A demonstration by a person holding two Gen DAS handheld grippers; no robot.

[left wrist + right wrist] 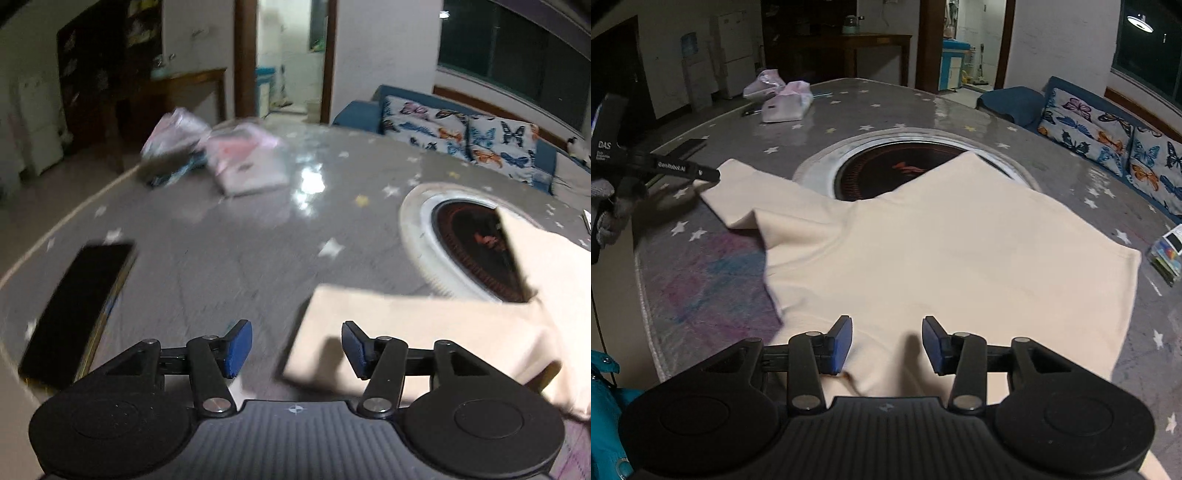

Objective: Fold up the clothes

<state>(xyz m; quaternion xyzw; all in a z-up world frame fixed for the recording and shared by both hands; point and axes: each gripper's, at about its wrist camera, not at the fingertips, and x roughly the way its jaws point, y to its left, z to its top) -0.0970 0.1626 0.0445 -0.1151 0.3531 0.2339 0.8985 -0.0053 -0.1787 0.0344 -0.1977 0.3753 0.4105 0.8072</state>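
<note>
A cream T-shirt point(923, 251) lies flat on the grey star-patterned table point(960, 118), partly over the round black cooktop point(886, 173). Its left sleeve point(746, 199) points left. My right gripper point(886, 343) is open and empty above the shirt's near edge. My left gripper point(297, 347) is open and empty, hovering at the end of the sleeve point(388, 325). In the right wrist view the left gripper point(709, 173) shows by the sleeve tip.
A black phone point(77, 310) lies left of the left gripper. Pink plastic bags point(786, 99) sit at the table's far side. A small colourful box point(1167, 254) is at the right edge. A blue sofa with butterfly cushions point(1108, 136) stands behind.
</note>
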